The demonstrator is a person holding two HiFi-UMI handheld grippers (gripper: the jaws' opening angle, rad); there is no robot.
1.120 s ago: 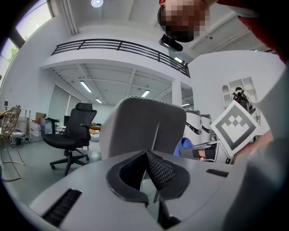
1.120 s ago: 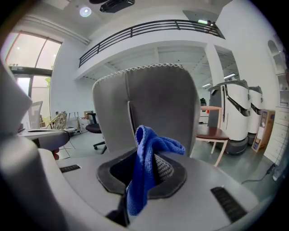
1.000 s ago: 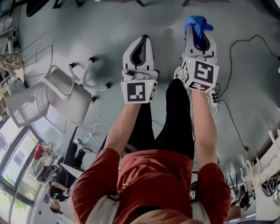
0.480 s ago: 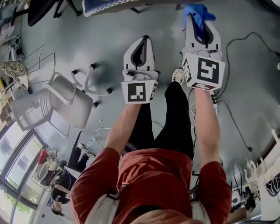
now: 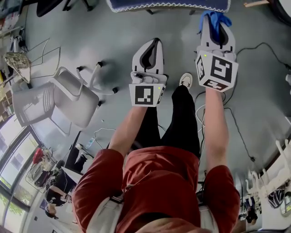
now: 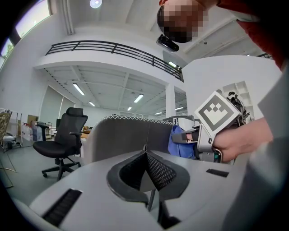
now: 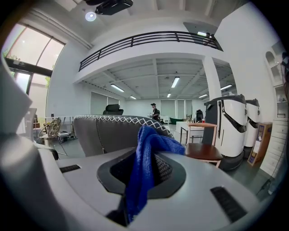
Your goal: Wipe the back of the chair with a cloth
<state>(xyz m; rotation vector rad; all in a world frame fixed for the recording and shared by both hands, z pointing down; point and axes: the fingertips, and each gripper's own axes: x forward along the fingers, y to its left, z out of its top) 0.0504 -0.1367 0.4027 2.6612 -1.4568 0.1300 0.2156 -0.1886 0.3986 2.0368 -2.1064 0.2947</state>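
The grey chair back [image 5: 168, 5] with white cross-stitching along its edge shows at the top of the head view. It stands just ahead in the left gripper view [image 6: 122, 135] and the right gripper view [image 7: 108, 131]. My right gripper [image 5: 217, 27] is shut on a blue cloth [image 5: 213, 20], which bunches up between its jaws [image 7: 144, 167] and reaches close to the chair back. My left gripper [image 5: 152, 48] is held beside it, a little lower, with jaws shut and nothing in them. From the left gripper view the cloth [image 6: 180, 142] and the right gripper show to the right.
A white office chair [image 5: 68, 98] stands at the left on the grey floor. Cables [image 5: 241, 123] run across the floor at the right. A black office chair [image 6: 61, 142] stands further left, and a wooden chair [image 7: 203, 146] and a white machine [image 7: 232, 131] to the right.
The stitched grey chair back has come into view at the top of the head view. Both grippers have drawn closer to it, the right one still holding the cloth.
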